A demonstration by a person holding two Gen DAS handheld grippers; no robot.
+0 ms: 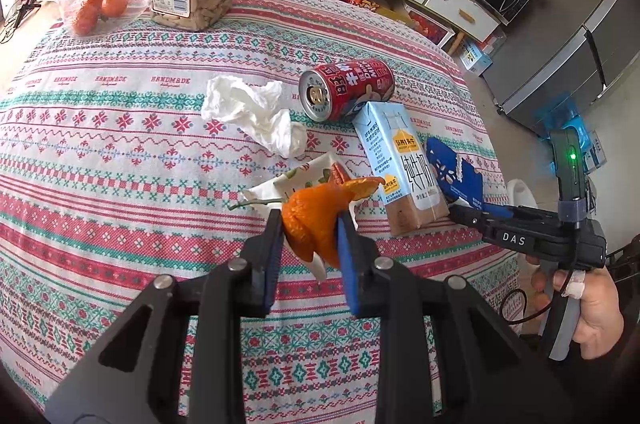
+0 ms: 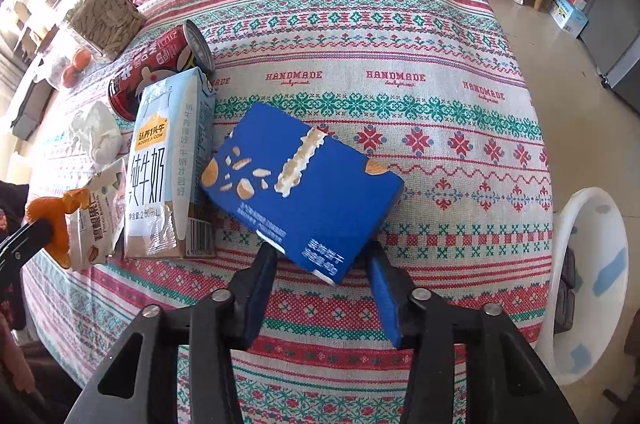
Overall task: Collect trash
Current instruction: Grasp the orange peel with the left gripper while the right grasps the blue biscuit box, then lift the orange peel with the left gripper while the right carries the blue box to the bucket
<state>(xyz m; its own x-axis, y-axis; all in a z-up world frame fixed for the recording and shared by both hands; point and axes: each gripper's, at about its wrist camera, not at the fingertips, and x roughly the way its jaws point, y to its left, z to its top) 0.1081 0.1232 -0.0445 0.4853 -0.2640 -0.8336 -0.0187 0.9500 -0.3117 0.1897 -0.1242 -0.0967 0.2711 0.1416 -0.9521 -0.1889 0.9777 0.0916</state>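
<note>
We have the left gripper (image 1: 310, 224) clenched on a piece of orange peel (image 1: 312, 220), which sits between its blue pads and is lifted a little above the patterned tablecloth (image 1: 120, 152). Just ahead of that grip lies a torn snack packet (image 1: 304, 176), and further ahead and to its left a crumpled white tissue (image 1: 256, 112); ahead and slightly to the right a red drink can (image 1: 346, 88) lies on its side with its top turned toward us, touching the far end of a light blue milk carton (image 1: 400, 164) that lies flat with its long axis running away from us. Our right gripper (image 2: 322, 260) has its jaws spread around the near corner of a blue biscuit box (image 2: 304, 192); whether the pads actually press on the box we cannot tell, as a gap shows beside the right-hand one. The box lies directly ahead of the right gripper, tilted, its long axis slanting away to the left, with its far left edge just beside the carton. To the right of this gripper, past the table's edge and lower, stands a white bin (image 2: 596, 264). We judge that the box is the right hand's job, since it already lies between the fingers, and the bin is on that same side.
</note>
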